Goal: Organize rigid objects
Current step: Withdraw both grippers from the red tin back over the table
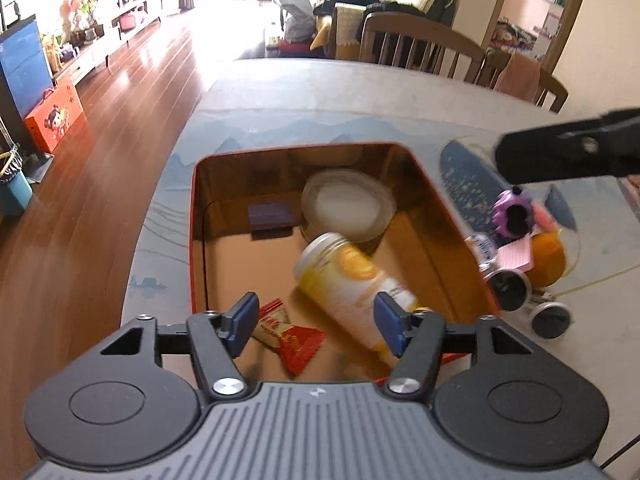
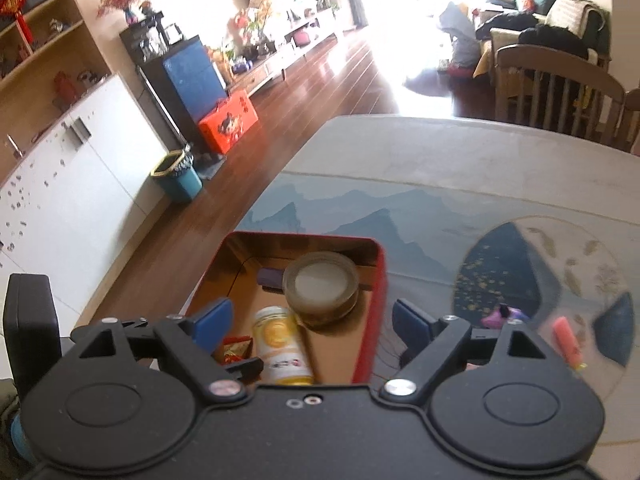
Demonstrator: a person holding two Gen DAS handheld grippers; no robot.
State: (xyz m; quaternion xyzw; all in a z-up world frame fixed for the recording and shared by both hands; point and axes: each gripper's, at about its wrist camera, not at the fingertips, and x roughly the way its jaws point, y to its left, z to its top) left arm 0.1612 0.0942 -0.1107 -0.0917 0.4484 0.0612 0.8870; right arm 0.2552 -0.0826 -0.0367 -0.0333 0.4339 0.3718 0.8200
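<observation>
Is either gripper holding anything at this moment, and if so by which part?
Nothing is held. The left gripper stands open above the yellow bottle lying in the red tin; the right gripper is open too.

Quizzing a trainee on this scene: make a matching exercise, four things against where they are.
Things:
1. yellow bottle
2. red packet
3. purple toy
4. round jar

Places:
A. outside the tin, on the table
B. tin's far end
C. lying mid-tin
D. tin's near end, by the left gripper's left pad

Pairs: 1-C, 2-D, 3-A, 4-B
</observation>
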